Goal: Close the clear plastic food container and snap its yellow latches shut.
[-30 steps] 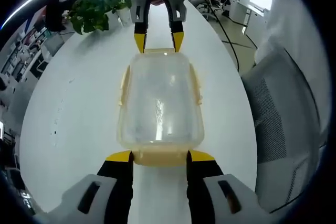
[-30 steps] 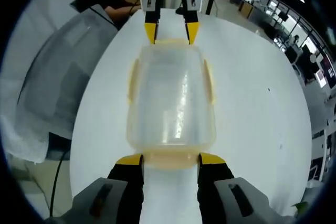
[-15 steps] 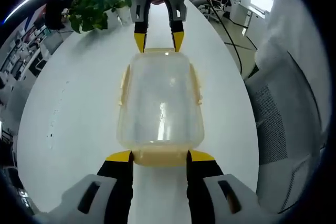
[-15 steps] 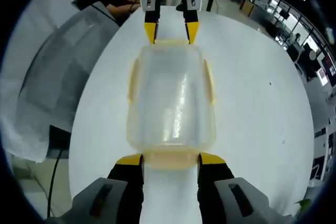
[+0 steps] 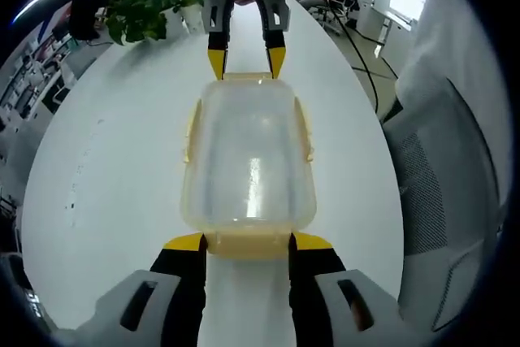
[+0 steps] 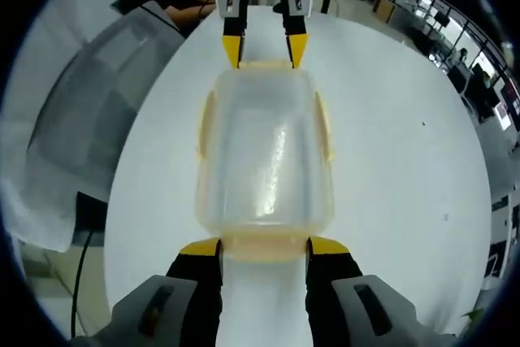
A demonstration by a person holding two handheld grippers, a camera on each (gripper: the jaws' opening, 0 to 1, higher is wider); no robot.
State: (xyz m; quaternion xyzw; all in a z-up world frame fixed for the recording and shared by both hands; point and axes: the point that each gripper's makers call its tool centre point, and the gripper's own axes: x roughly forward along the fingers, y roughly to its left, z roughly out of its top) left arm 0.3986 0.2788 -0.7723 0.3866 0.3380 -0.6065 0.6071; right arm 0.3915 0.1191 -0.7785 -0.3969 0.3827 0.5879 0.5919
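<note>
The clear plastic food container (image 5: 248,152) (image 6: 264,152) lies lengthwise between my two grippers, lid on, over the white table (image 5: 106,160). Yellow side latches (image 5: 191,129) (image 6: 324,123) run along its long edges. My left gripper (image 5: 249,243) is shut on the near yellow end latch (image 5: 248,245), a fingertip against each side of it. My right gripper (image 6: 264,247) holds the opposite end latch (image 6: 264,248) the same way. Each gripper also appears at the far end of the other's view, the right gripper (image 5: 244,61) and the left gripper (image 6: 264,48), with its yellow tips straddling that end's latch.
A potted green plant (image 5: 146,10) stands at the table's far end in the left gripper view. A grey mesh chair (image 5: 443,193) (image 6: 81,119) sits beside the table edge. Cables (image 5: 357,54) trail on the floor, and people sit at desks beyond.
The table and room have slid a little in both views while the container stays fixed between the jaws, so the cameras moved slightly with it. Both grips are unchanged.
</note>
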